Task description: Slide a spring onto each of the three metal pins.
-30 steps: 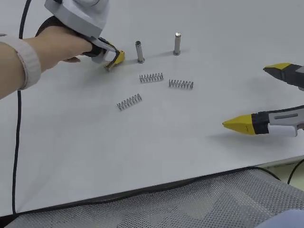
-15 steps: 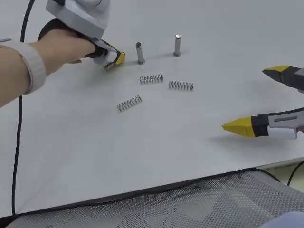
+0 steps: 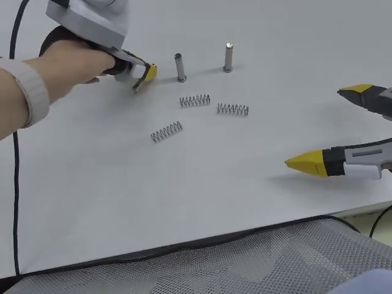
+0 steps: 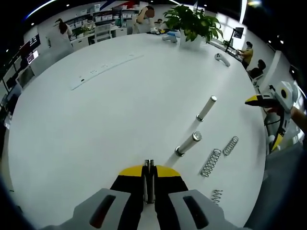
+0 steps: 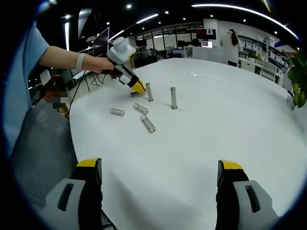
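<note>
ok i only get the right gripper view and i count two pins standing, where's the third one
observer: The left gripper has it. In the left gripper view its jaws are shut on the third pin.
operator: is it down on the table
observer: Can't tell. In the head view its end pokes out below the jaws, just left of the nearer standing pin, but contact with the table isn't clear.
operator: and how do my jaws sit from outside
observer: In the head view the right gripper is open with nothing between its jaws, well to the right of the nearest spring.
</note>
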A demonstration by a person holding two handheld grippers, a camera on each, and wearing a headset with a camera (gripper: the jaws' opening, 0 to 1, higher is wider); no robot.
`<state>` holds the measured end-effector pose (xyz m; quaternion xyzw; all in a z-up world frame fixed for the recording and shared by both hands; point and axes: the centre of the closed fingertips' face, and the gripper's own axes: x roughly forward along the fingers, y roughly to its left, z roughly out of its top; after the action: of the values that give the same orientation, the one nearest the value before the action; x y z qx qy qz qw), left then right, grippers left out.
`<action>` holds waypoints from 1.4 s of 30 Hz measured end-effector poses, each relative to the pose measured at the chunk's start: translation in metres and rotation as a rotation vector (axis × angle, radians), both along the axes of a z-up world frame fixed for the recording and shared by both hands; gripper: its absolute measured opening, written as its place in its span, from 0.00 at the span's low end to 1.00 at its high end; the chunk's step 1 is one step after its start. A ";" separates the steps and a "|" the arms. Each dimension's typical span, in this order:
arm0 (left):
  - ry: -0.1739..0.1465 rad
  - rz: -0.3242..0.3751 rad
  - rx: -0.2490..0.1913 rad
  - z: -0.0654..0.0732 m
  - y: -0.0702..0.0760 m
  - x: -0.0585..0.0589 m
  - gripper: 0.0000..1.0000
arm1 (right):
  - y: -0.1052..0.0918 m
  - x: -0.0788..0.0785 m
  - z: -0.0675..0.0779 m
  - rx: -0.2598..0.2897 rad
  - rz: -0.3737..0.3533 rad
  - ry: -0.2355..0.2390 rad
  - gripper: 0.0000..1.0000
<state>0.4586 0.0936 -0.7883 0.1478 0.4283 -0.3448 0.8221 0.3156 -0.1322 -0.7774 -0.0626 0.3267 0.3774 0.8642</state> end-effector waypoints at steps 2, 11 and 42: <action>-0.007 0.006 -0.009 0.004 0.001 -0.001 0.00 | 0.001 0.000 0.000 0.003 0.001 0.000 0.99; -0.019 0.033 -0.040 0.015 0.007 -0.007 0.00 | 0.004 0.000 0.000 0.002 0.010 0.000 0.99; -0.042 0.075 -0.081 0.035 0.023 -0.023 0.00 | 0.014 -0.007 0.004 0.002 0.021 0.006 0.99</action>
<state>0.4355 0.1169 -0.7538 0.1056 0.4019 -0.3275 0.8486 0.3081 -0.1183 -0.7739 -0.0639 0.3283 0.3869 0.8593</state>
